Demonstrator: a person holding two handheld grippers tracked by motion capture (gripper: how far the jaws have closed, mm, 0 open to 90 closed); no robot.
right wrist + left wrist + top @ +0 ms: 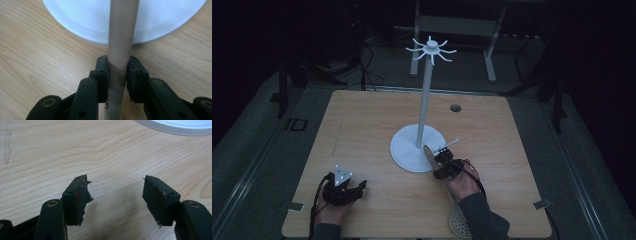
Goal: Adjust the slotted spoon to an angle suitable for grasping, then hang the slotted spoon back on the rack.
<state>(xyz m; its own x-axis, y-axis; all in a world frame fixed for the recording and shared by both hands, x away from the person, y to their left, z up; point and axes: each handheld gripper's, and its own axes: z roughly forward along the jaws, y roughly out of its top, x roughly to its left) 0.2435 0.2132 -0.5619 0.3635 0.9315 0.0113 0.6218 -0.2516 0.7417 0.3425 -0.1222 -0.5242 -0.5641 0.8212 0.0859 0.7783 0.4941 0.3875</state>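
A white rack stands mid-table: a round base (406,147), a thin pole (425,95) and a ring of hooks (431,49) on top. My right gripper (441,159) is shut on the grey handle (122,32) of a slotted spoon, just in front of the base (82,17). The handle tip (427,150) lies over the base's edge, and the perforated spoon head (460,223) sticks out behind the hand near the table's front edge. In the right gripper view the right gripper (118,60) clamps the handle from both sides. My left gripper (361,185) (115,179) rests open on the wood at front left, holding nothing.
The wooden table (362,120) has a small round cable hole (455,107) near its far edge. The rack's base rim (180,127) lies ahead and to the right of the left gripper. Behind the table stand a metal frame (457,25) and cables on dark floor.
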